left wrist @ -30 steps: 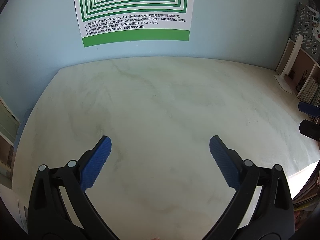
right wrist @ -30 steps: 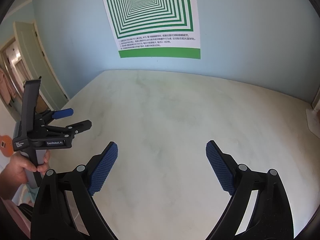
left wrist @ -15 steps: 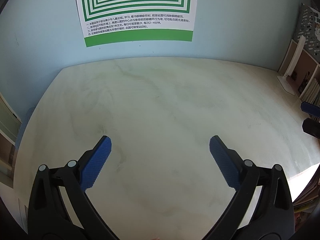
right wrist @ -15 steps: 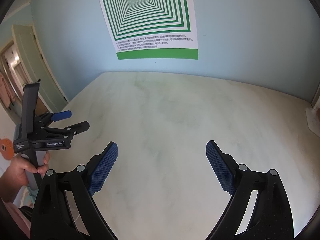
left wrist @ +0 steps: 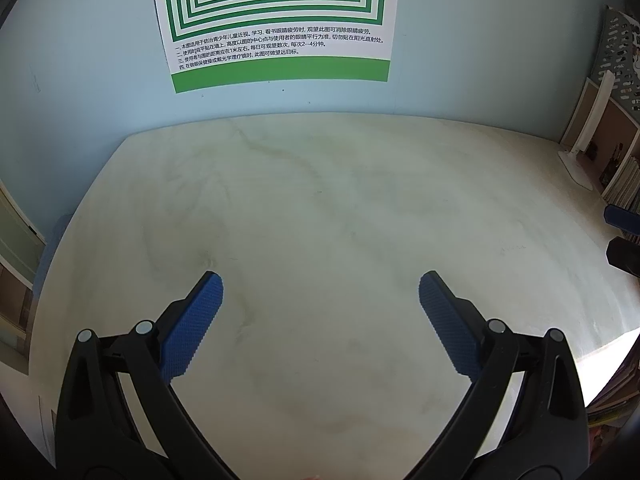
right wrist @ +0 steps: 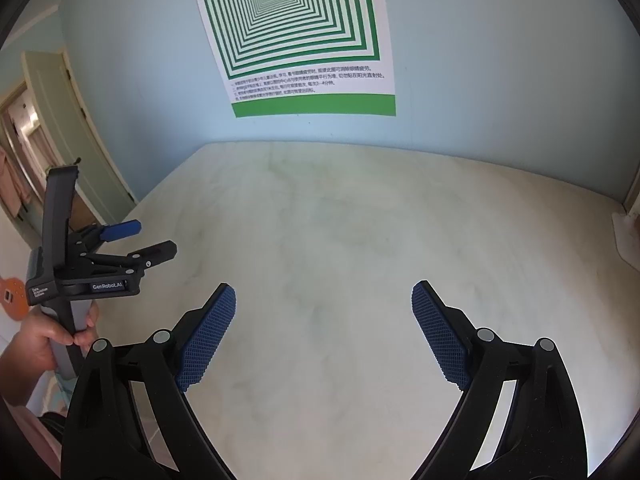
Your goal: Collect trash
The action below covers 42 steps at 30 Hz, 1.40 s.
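Note:
No trash shows in either view. My left gripper (left wrist: 320, 284) hangs open above the pale marbled tabletop (left wrist: 340, 208), nothing between its blue pads. My right gripper (right wrist: 324, 294) is also open and empty over the same tabletop (right wrist: 360, 232). In the right wrist view the left gripper (right wrist: 154, 240) appears at the left edge, held by a hand (right wrist: 36, 340), its fingers apart. In the left wrist view the tips of the right gripper (left wrist: 624, 236) poke in at the right edge.
A green-and-white square-pattern poster (left wrist: 276, 20) hangs on the light blue wall behind the table. A white stand (left wrist: 580, 152) and shelves with books (left wrist: 622, 184) sit at the table's right end. A doorway (right wrist: 36, 160) lies to the left.
Both views have tilted slightly, with the poster sliding a little in frame. The left gripper, as the right wrist view shows it, has shifted slightly downward. Both grippers stay open.

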Each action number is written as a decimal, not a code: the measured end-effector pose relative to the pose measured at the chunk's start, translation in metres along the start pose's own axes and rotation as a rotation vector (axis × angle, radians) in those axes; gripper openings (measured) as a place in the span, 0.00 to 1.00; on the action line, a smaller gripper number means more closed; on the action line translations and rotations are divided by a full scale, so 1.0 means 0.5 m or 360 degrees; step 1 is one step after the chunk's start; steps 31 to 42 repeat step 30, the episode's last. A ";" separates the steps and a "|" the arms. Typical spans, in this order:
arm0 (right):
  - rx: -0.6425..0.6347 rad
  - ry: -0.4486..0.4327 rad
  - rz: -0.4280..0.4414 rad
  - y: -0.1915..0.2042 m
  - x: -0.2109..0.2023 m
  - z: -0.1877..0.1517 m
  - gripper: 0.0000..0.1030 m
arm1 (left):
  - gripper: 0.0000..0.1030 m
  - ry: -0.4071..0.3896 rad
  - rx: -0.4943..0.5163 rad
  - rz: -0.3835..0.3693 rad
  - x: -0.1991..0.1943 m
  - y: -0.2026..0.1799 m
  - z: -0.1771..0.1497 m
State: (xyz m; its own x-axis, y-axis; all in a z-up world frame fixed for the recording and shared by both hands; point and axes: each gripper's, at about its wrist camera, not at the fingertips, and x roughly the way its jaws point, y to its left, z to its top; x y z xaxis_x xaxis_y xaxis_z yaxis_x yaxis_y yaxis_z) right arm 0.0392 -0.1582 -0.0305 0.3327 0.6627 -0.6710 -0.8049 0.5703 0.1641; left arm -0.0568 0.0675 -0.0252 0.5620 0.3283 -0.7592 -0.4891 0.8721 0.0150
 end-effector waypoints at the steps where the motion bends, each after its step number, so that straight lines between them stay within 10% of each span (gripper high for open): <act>1: 0.0000 0.0001 0.0000 0.000 0.000 0.000 0.87 | 0.93 0.0001 0.0001 0.0000 0.001 0.000 0.000; 42: 0.0019 0.0016 0.0005 -0.003 0.011 0.005 0.87 | 0.93 0.0020 0.0040 0.0044 0.018 -0.006 -0.003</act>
